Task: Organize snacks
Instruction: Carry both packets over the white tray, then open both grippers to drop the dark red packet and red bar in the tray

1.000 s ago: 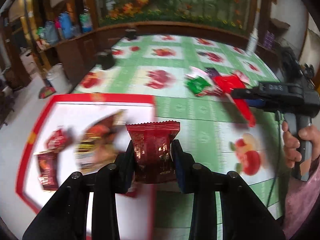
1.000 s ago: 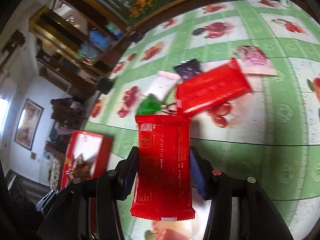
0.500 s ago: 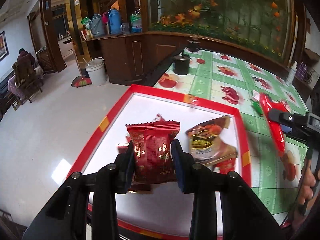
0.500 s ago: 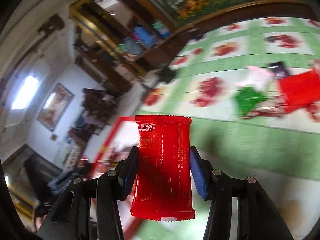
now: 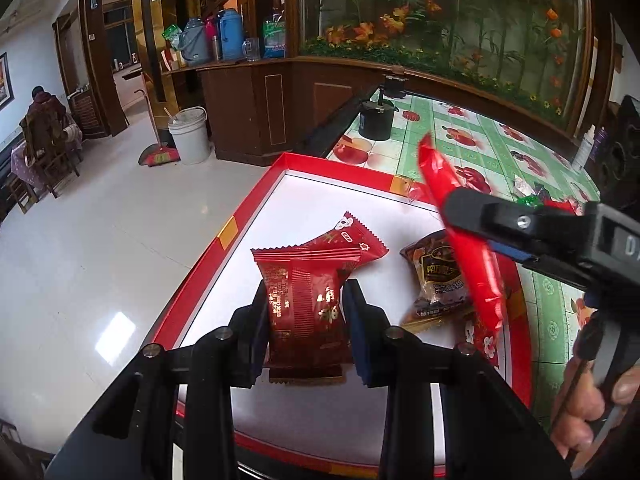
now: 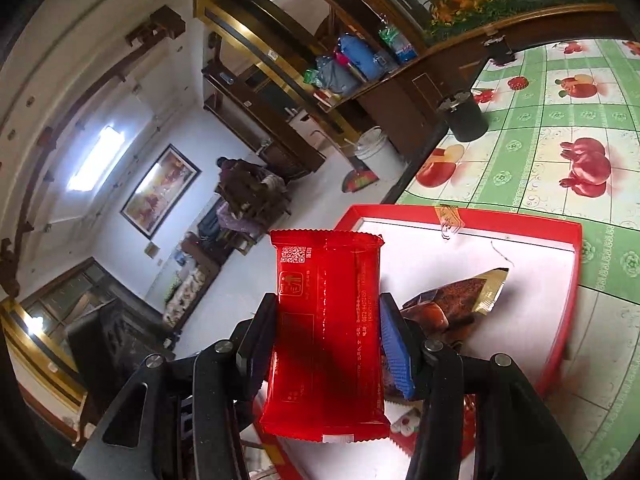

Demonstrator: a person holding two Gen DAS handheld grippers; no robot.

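My left gripper (image 5: 306, 294) is shut on a dark red snack packet (image 5: 300, 276), held upright low over the white inside of a red-rimmed tray (image 5: 240, 224). Another red packet (image 5: 356, 238) lies in the tray just behind it, and a brown packet (image 5: 434, 276) lies to its right. My right gripper (image 6: 326, 324) is shut on a long bright red packet (image 6: 324, 272) above the tray's (image 6: 460, 216) near side. A brown and gold packet (image 6: 456, 300) lies behind its right finger. From the left wrist view, that red packet (image 5: 460, 236) hangs over the brown one.
The tray sits at the corner of a table with a green fruit-print cloth (image 6: 560, 120); beyond its left rim is open floor. A black pot (image 5: 376, 120) stands further back. Several loose snacks (image 5: 532, 198) lie far right on the cloth. A hand (image 5: 588, 412) holds the right gripper's handle.
Both grippers have swung left from over the green cloth to over the tray, each keeping its packet. The right gripper with the bright red packet has come in beside the left.
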